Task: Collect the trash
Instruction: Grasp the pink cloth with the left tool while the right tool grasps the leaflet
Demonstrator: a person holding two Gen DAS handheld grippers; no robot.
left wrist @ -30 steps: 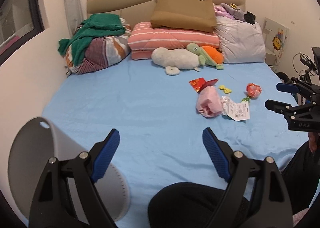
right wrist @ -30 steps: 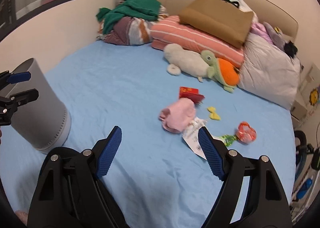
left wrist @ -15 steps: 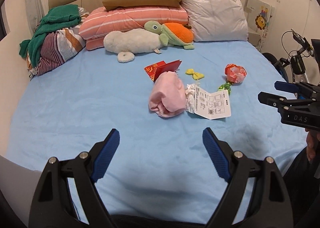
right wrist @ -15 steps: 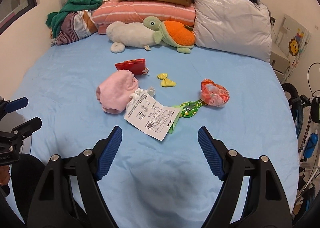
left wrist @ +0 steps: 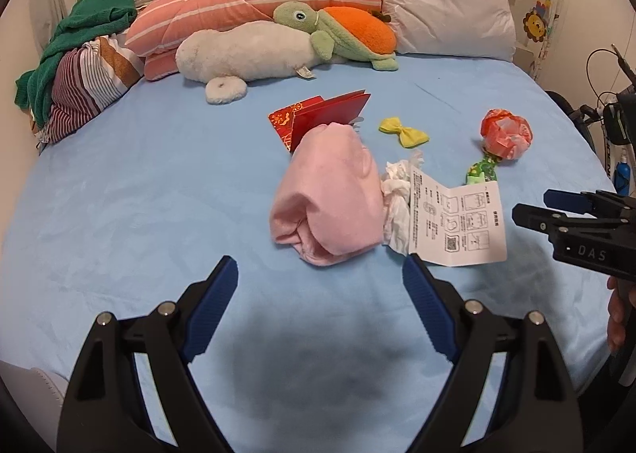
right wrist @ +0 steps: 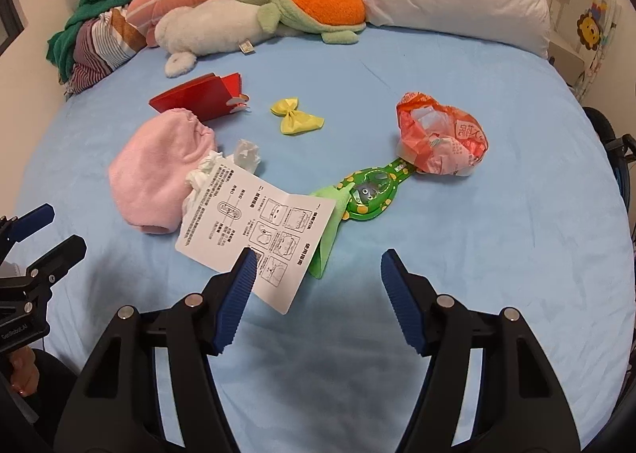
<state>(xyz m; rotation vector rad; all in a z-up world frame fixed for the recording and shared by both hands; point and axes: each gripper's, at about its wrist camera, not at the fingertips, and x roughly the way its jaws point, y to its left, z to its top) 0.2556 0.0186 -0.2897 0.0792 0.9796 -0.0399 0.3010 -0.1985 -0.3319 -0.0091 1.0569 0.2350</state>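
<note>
The left hand-held gripper (left wrist: 320, 286) hangs wide open above the blue bed (left wrist: 139, 194), nothing between its blue pads. Just beyond it lies a pink cloth (left wrist: 330, 194); touching the cloth's right side is a crumpled white tissue (left wrist: 397, 194), then a printed leaflet (left wrist: 461, 222). Behind the cloth stands a red envelope (left wrist: 318, 119); the right hand-held gripper (left wrist: 532, 204) enters far right of the cloth.
</note>
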